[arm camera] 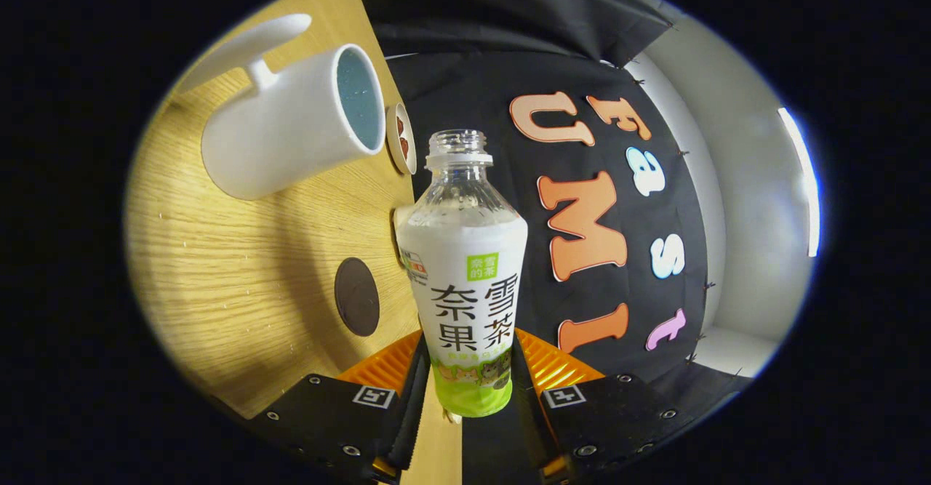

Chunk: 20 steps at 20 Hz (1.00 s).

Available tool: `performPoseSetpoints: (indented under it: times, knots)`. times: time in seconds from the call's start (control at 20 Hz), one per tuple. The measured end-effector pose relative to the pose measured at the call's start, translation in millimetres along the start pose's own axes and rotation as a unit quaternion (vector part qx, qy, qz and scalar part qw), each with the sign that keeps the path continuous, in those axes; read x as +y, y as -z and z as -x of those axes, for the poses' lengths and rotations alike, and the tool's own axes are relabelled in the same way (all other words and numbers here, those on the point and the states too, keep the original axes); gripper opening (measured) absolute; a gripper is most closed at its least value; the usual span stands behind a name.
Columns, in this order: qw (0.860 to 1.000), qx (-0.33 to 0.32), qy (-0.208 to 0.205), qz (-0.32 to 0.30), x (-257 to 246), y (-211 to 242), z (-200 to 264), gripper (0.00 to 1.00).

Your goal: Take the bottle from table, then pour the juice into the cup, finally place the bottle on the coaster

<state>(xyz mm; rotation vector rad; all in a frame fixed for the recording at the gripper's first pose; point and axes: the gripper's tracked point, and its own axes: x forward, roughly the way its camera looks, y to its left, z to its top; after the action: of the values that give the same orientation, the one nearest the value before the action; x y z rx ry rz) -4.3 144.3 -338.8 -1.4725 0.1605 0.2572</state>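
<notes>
My gripper (469,358) is shut on the lower part of the bottle (465,267), one finger on each side of its label. The bottle is clear at the neck, wrapped in a white and green label, and has no cap. I hold it lying about level with the wooden table (240,274), its open mouth pointing ahead. The white cup (291,125), handle on its far side and bluish inside, stands on the table ahead of the fingers; its rim is just beside and beyond the bottle mouth. The dark round coaster (357,296) lies on the table nearer to me, beside the bottle's body.
A small white dish (401,138) with brown pieces sits on the table just past the cup. The black cloth wall (451,63) closes off the table's far edge.
</notes>
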Motion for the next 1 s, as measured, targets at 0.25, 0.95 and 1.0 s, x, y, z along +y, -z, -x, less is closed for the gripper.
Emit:
performPoseSetpoints:
  times: [0.25,0.95,1.0]
  knots:
    - [0.999,-0.014,0.009,0.036,0.7,-6.1,2.5,0.60]
    - [0.995,-0.035,0.032,0.086,-1.9,-12.6,4.5,0.59]
    - [0.995,-0.035,0.033,0.087,-1.5,-13.5,3.2,0.59]
